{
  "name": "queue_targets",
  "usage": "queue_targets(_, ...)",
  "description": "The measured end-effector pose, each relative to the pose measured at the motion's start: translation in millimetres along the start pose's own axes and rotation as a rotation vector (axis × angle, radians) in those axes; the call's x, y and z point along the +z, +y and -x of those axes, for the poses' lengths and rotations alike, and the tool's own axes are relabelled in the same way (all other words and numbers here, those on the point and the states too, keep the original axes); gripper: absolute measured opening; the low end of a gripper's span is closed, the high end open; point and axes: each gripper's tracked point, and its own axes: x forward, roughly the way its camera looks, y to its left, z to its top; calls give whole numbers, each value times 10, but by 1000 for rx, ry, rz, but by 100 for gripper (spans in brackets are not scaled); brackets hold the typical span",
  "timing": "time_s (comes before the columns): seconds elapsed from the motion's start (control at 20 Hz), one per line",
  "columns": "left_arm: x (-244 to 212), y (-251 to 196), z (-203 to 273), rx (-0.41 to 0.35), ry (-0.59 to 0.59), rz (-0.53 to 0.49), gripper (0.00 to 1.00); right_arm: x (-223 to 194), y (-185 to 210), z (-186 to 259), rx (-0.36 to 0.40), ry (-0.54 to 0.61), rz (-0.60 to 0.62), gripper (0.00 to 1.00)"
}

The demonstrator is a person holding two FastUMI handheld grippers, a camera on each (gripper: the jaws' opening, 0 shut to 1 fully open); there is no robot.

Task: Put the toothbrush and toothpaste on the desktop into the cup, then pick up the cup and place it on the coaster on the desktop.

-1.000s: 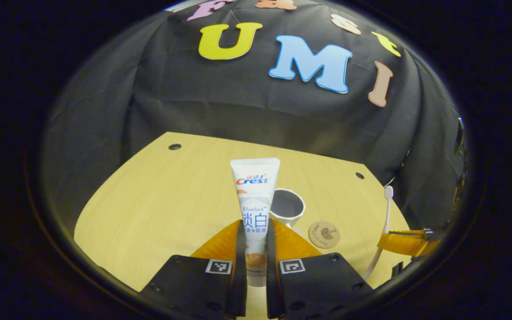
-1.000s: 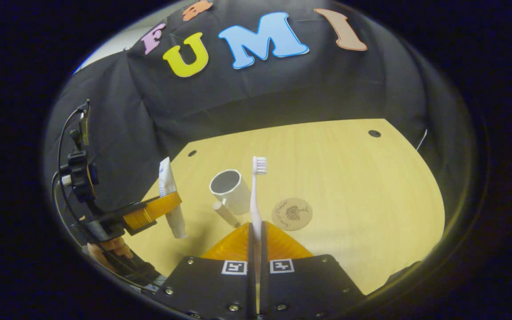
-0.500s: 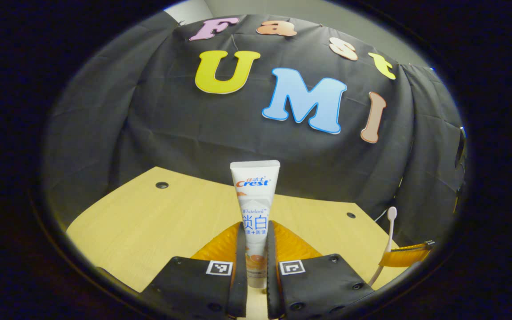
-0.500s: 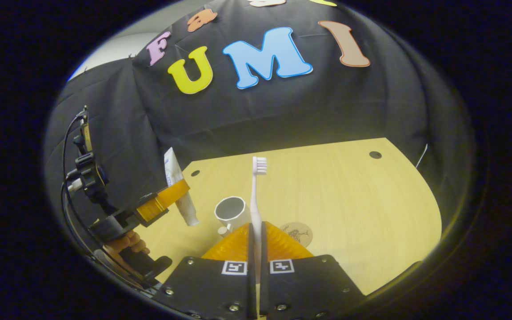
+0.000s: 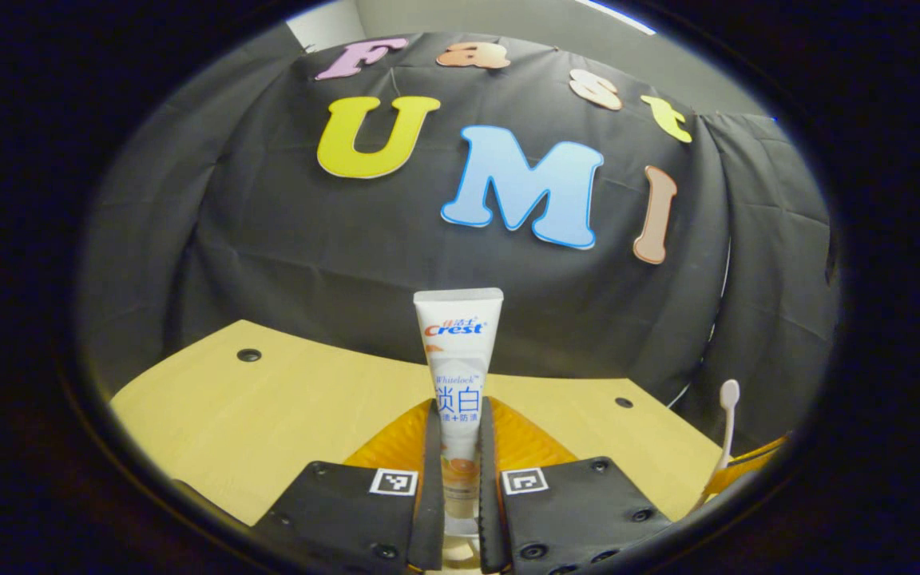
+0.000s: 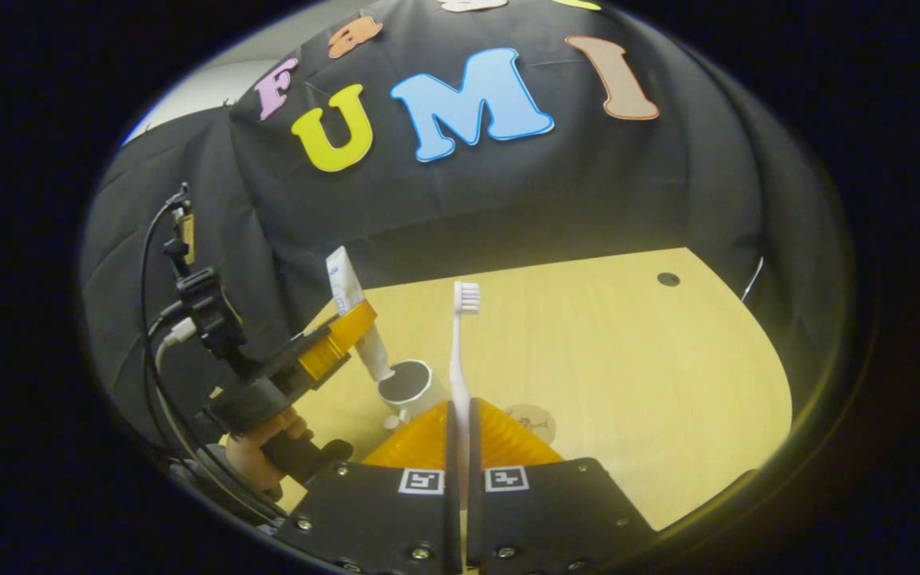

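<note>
Both tongs grip loads: left tongs (image 5: pixel 456 479) poise toothpaste (image 5: pixel 458 375) over cup (image 6: pixel 404 387); right tongs (image 6: pixel 460 455) clamp toothbrush (image 6: pixel 460 351). Next: lower, release.

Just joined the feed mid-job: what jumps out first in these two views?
The toothpaste tube stands upright, clamped in the left hand-held gripper. In the right gripper view that tube's lower end hangs at the rim of the white cup on the wooden desktop. The right hand-held gripper pinches the toothbrush, bristles up, with the coaster just beyond its fingers.
</note>
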Motion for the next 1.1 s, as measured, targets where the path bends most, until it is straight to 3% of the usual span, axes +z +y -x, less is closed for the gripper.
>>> queue_targets(0.3,-436,-50,-129,-8,90,-30,24,-13,-7,-10,1,9,-14,4)
queue_targets(0.6,-797,-87,-96,-2,217,-77,31,-6,-6,-38,6,19,-25,4)
queue_targets(0.75,-860,-71,-48,-2,243,-87,46,-7,0,-45,15,21,-32,4)
queue_targets(0.9,-822,-136,-11,-11,240,-117,46,37,15,-49,35,12,-31,4)
queue_targets(1.1,-861,-158,106,-25,263,-103,67,109,83,-34,96,-42,-17,4)
